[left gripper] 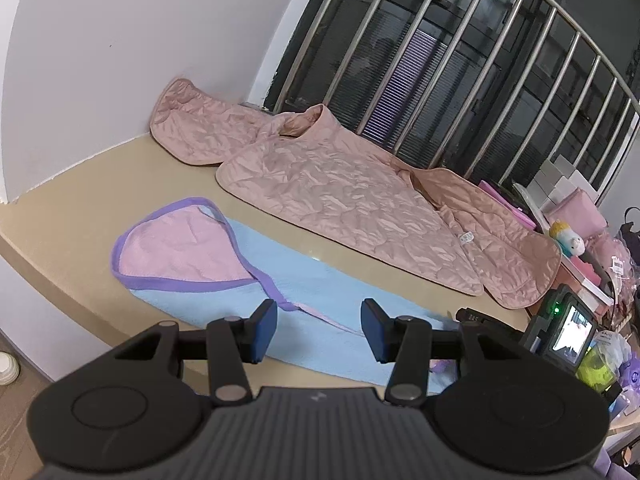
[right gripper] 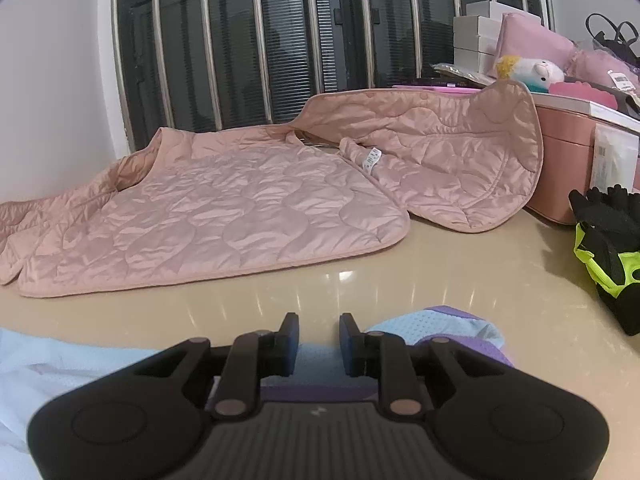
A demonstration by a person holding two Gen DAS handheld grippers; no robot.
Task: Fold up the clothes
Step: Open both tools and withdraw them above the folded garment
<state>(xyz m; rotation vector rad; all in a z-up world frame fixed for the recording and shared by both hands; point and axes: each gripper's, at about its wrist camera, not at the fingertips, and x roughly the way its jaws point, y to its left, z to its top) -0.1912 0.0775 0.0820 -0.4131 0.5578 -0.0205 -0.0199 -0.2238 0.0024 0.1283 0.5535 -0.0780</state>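
We are holding the left gripper [left gripper: 319, 330] with its jaws spread wide and nothing between them, above the blue towel garment [left gripper: 320, 280] lying along the near edge of the worktop [left gripper: 80, 200]; we are holding the right gripper [right gripper: 319, 340] with a narrower gap, also empty, over the garment's purple-trimmed end [right gripper: 452, 328]. The pink quilted jacket [right gripper: 224, 208] is lying spread flat along the far edge, below the barred window [right gripper: 280, 40].

One pink quilted jacket [left gripper: 340, 192], one blue hooded garment [left gripper: 320, 280], one plush toy [right gripper: 528, 70], perhaps three white boxes [right gripper: 478, 38].
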